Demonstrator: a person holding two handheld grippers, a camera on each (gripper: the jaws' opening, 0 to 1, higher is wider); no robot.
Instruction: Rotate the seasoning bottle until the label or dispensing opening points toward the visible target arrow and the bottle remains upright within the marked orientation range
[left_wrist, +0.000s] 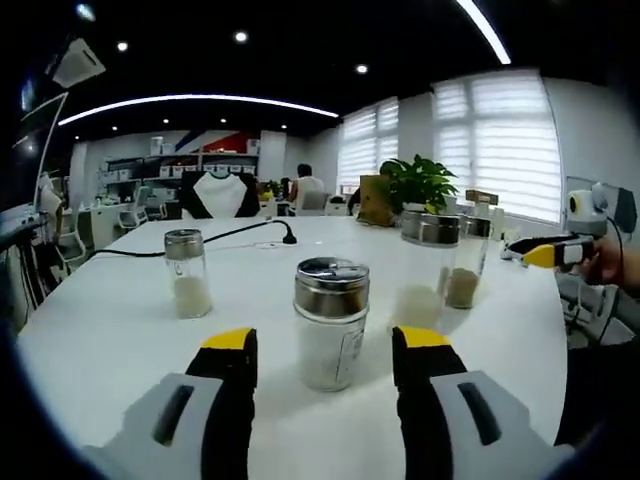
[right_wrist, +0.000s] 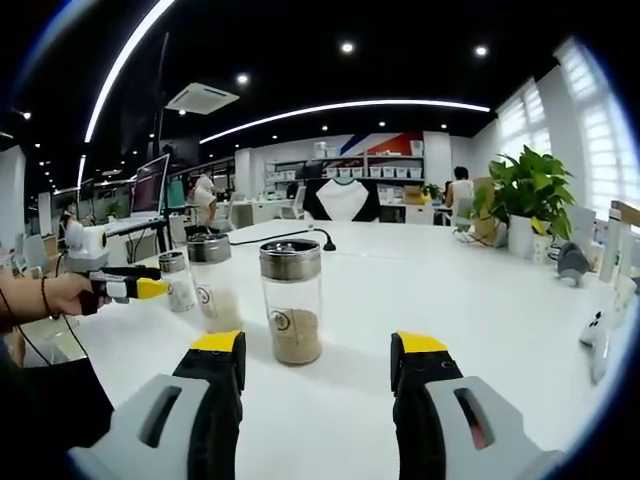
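Observation:
A glass seasoning bottle (left_wrist: 330, 322) with a steel cap and white contents stands upright on the white table (left_wrist: 120, 330), just beyond my left gripper (left_wrist: 325, 340). Its jaws are open and level with the bottle's sides, apart from it. In the right gripper view a similar bottle (right_wrist: 291, 300) with brown contents and a round label facing me stands upright ahead of my right gripper (right_wrist: 319, 343), which is open and holds nothing. The right gripper (left_wrist: 545, 255) also enters the left gripper view at the right, held by a hand. The left gripper (right_wrist: 135, 288) shows at the left of the right gripper view.
More capped bottles stand on the table: one at the left (left_wrist: 187, 272), two at the right (left_wrist: 430, 262) (left_wrist: 466, 262). A black cable (left_wrist: 250, 232) runs across the far side. A potted plant (left_wrist: 418, 185) and office chairs stand beyond. A person's arm (right_wrist: 40, 300) is near the table edge.

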